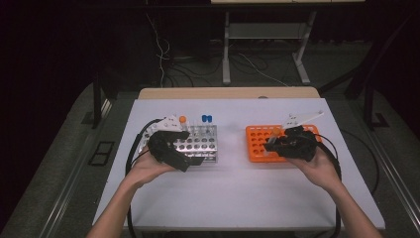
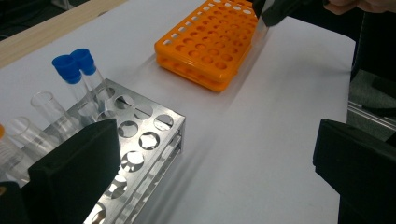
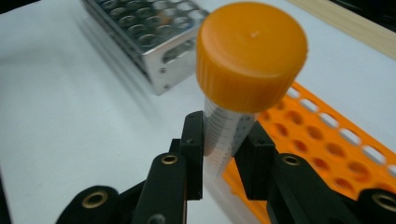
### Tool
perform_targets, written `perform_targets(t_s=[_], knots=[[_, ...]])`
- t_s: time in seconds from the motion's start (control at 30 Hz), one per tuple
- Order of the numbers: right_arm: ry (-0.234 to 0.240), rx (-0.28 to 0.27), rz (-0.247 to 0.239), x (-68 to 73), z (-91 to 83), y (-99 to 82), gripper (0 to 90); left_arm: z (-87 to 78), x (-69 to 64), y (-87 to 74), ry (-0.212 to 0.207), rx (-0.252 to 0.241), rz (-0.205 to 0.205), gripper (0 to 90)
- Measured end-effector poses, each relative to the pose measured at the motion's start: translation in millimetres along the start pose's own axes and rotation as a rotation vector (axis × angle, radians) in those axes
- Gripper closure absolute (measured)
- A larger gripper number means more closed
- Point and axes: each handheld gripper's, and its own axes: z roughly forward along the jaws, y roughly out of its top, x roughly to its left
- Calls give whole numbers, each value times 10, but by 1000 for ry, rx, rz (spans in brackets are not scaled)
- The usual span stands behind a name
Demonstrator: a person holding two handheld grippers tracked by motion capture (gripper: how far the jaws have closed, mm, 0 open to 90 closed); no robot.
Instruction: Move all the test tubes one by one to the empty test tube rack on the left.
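Observation:
My right gripper [image 3: 226,135] is shut on a clear graduated tube with an orange screw cap [image 3: 252,56], held upright just above the near-left corner of the orange rack [image 3: 336,149]. From above, the right gripper [image 1: 272,144] hovers over that orange rack [image 1: 255,144] at the table's right. My left gripper [image 2: 215,140] stands open with nothing between its wide-set jaws, beside the metal rack [image 2: 140,140]. In the high view the left gripper [image 1: 185,151] sits at the front-left of the metal rack [image 1: 203,141].
Two blue-capped tubes [image 2: 74,63] and a few clear uncapped tubes [image 2: 46,105] stand in the metal rack; an orange-capped tube [image 1: 183,119] stands at its back. Bare white tabletop [image 1: 233,183] lies between and in front of the racks. A wooden strip [image 1: 228,92] marks the far edge.

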Motion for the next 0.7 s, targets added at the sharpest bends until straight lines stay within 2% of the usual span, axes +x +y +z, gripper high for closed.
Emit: perform_targets(t_s=[0.37,0.7], knots=[[91,46,-91,355,157,191,736,-14,-54,99,-21,-9,17,0],[155,66,-141,592,300,334,736,65,-133,200,-49,-4,48,0]])
